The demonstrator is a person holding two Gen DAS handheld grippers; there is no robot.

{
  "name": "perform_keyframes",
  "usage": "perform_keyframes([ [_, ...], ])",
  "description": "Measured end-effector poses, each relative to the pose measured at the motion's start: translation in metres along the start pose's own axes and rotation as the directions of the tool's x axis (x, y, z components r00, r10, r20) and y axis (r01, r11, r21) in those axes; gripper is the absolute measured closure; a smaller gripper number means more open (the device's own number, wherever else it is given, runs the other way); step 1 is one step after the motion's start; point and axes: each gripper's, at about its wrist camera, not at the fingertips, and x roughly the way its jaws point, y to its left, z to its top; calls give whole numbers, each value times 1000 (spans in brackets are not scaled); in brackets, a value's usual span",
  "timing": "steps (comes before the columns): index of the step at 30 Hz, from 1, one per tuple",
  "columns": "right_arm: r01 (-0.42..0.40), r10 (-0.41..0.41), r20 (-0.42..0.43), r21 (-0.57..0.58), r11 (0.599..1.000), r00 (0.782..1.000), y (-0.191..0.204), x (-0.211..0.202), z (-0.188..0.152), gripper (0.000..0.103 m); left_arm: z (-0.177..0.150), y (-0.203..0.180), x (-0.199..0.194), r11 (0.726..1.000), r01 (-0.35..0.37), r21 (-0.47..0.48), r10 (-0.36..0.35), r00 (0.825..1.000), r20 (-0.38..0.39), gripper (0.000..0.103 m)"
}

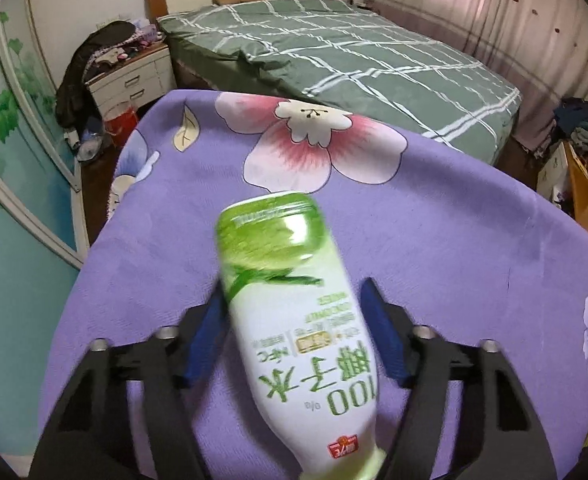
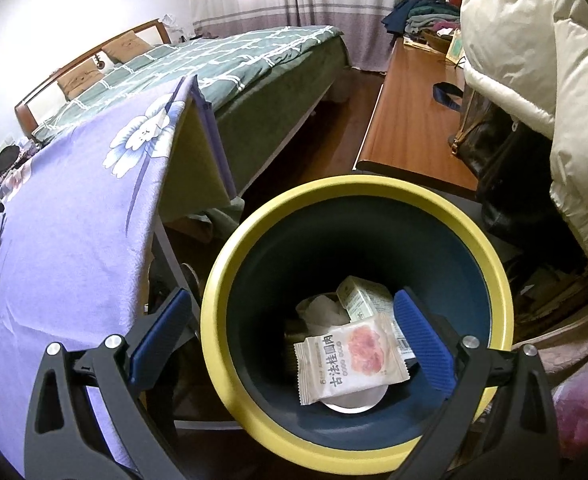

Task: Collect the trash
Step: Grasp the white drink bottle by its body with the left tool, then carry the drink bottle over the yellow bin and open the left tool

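A white and green plastic drink bottle (image 1: 294,320) lies tilted between the blue pads of my left gripper (image 1: 294,288), cap end toward the camera, over the purple flowered tablecloth (image 1: 454,240). The pads sit against its sides and the bottle looks blurred. My right gripper (image 2: 293,294) hangs open over a dark blue bin with a yellow rim (image 2: 214,300); one finger is outside the rim and the other over the inside. In the bin lie a white snack packet (image 2: 350,356), a small carton (image 2: 364,296) and crumpled paper. The cloth-covered table (image 2: 74,200) stands just left of the bin.
A bed with a green checked cover (image 1: 334,60) stands beyond the table, with a cluttered white nightstand (image 1: 134,76) and a red bucket (image 1: 120,120) to its left. Right of the bin are a wooden desk (image 2: 410,112), a dark bag (image 2: 494,140) and a white padded jacket (image 2: 534,60).
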Motion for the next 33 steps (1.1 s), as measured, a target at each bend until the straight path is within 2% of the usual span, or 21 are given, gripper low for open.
perform_keyframes([
  [2,2,-2,2,1,1000,1000,0,0,0,7,0,2,-2,1000,17,14,-17,1000,4,49],
  [4,4,-4,4,4,1000,1000,-3,0,-1,7,-1,4,-9,999,31,32,-31,999,19,50],
  [9,-6,6,19,19,1000,1000,-10,-4,-2,7,-1,4,-52,993,57,99,-65,995,78,52],
  [17,-33,32,33,28,999,999,-12,-10,-7,7,-16,-7,-129,974,106,198,-140,976,168,53],
  [21,-33,31,46,27,999,998,-14,-19,-10,7,-29,-28,-162,955,139,261,-192,963,192,53],
  [25,-27,25,61,35,999,998,-20,-30,-15,7,-43,-66,-188,920,198,337,-271,945,184,53],
  [28,-12,9,73,42,999,997,-26,-39,-20,7,-57,-107,-205,879,253,406,-342,925,165,53],
  [31,3,-8,84,54,999,996,-35,-48,-25,7,-73,-151,-219,825,316,469,-419,898,133,53],
  [33,13,-19,94,64,998,995,-42,-55,-29,7,-86,-187,-228,778,362,513,-473,876,99,53],
])
